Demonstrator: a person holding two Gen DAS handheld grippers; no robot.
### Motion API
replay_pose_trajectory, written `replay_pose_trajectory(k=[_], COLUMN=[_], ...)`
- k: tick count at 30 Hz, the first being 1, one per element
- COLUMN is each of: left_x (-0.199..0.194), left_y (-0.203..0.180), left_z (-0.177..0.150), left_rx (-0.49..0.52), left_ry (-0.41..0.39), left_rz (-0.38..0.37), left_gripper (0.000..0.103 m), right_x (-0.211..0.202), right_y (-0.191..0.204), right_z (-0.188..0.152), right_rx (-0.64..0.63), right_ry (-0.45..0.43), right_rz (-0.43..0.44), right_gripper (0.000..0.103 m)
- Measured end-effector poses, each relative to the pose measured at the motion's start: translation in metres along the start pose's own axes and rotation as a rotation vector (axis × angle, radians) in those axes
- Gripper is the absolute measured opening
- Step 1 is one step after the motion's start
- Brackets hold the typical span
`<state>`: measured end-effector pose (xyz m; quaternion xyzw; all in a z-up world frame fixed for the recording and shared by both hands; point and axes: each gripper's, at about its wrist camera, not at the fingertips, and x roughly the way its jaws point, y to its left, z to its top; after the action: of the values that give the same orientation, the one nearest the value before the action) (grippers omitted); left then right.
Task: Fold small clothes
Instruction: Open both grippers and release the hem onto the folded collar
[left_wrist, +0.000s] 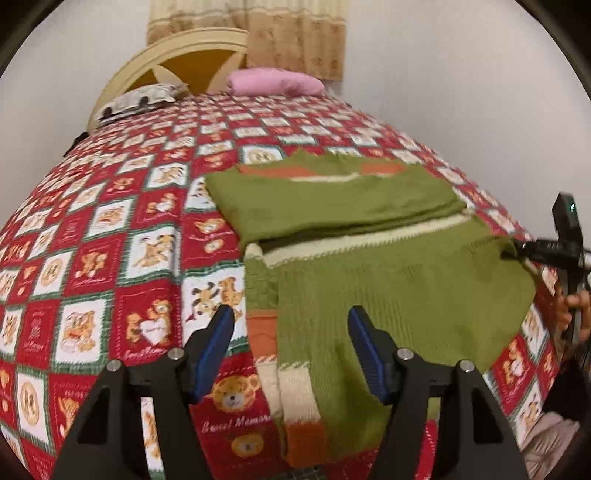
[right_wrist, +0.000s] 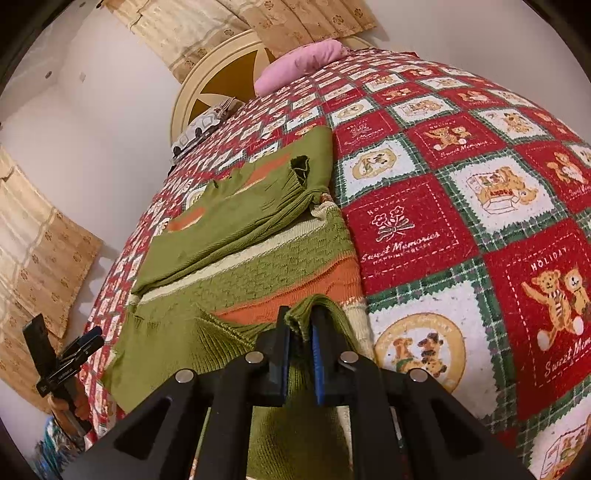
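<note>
Here the green knit sweater (left_wrist: 388, 280) lies spread on the red teddy-bear bedspread (left_wrist: 110, 236), its top part folded down over the body. The left gripper (left_wrist: 291, 325) hovers above a striped sleeve, jaws apart and empty. The right gripper (right_wrist: 300, 332) is clamped on a fold of the sweater's edge.

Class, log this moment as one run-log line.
left gripper: open, above green sweater | right gripper: shut on sweater edge | surface: patchwork bedspread
</note>
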<state>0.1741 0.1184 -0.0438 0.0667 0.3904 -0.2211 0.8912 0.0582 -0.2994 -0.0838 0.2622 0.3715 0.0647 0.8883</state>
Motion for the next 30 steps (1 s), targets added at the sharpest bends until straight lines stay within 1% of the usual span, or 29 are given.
replay_pose_trajectory(k=[1, 3, 4, 5, 6, 7, 9, 10, 11, 13, 15, 16, 19, 21, 24, 27, 29, 30], left_x=[0.005, 0.015, 0.018, 0.023, 0.028, 0.032, 0.044, 0.049, 0.049, 0.045, 0.039, 0.038, 0.039, 0.04, 0.041, 0.04, 0.039, 0.038], left_y=[-0.002, -0.007, -0.01, -0.014, -0.018, -0.021, -0.023, -0.022, -0.019, -0.015, -0.011, -0.011, -0.015, -0.018, -0.018, -0.009, -0.006, -0.006], left_z=[0.001, 0.006, 0.007, 0.008, 0.008, 0.008, 0.005, 0.002, 0.0, -0.001, -0.003, -0.004, -0.007, -0.009, -0.011, -0.013, -0.015, -0.016], left_rx=[0.007, 0.013, 0.018, 0.029, 0.039, 0.043, 0.034, 0.017, -0.004, -0.047, -0.088, -0.09, -0.064, -0.055, -0.068, -0.137, -0.163, -0.169], left_ry=[0.003, 0.001, 0.0, -0.002, 0.002, 0.01, 0.045, 0.06, 0.05, 0.053, 0.049, 0.049, 0.056, 0.06, 0.049, 0.038, 0.034, 0.032], left_rz=[-0.005, -0.037, -0.048, -0.061, -0.065, -0.061, -0.03, -0.02, -0.014, -0.009, -0.026, -0.028, -0.023, -0.054, -0.067, -0.093, -0.082, -0.087], left_gripper=[0.067, 0.066, 0.065, 0.056, 0.051, 0.05, 0.05, 0.052, 0.055, 0.058, 0.058, 0.06, 0.059, 0.057, 0.055, 0.039, 0.02, 0.017], right_x=[0.0, 0.0, 0.001, 0.0, 0.0, 0.001, 0.001, 0.002, 0.002, 0.003, 0.004, 0.004, 0.005, 0.005, 0.005, 0.005, 0.004, 0.002], right_y=[0.0, 0.0, -0.001, -0.001, -0.001, 0.0, 0.0, 0.0, 0.0, 0.002, 0.003, 0.003, 0.001, -0.001, -0.002, 0.0, 0.002, 0.003], right_z=[0.0, -0.001, -0.001, -0.001, -0.001, 0.0, 0.0, 0.0, 0.0, -0.001, -0.002, -0.001, -0.002, -0.003, -0.003, -0.003, -0.001, 0.0], right_rx=[0.001, 0.009, 0.013, 0.016, 0.017, 0.018, 0.016, 0.015, 0.012, 0.001, -0.006, -0.007, 0.003, 0.014, 0.016, 0.009, -0.005, -0.011], right_ry=[-0.001, -0.001, -0.001, 0.0, 0.001, 0.001, 0.002, 0.002, 0.002, 0.0, -0.003, -0.004, -0.009, -0.011, -0.013, -0.015, -0.011, -0.006], right_rz=[-0.002, -0.003, -0.003, -0.003, -0.004, -0.006, -0.01, -0.012, -0.014, -0.022, -0.027, -0.028, -0.021, -0.013, -0.01, -0.016, -0.019, -0.016], right_gripper=[0.01, 0.01, 0.01, 0.01, 0.01, 0.01, 0.01, 0.01, 0.01, 0.01, 0.01, 0.01, 0.01, 0.01, 0.01, 0.01, 0.011, 0.011])
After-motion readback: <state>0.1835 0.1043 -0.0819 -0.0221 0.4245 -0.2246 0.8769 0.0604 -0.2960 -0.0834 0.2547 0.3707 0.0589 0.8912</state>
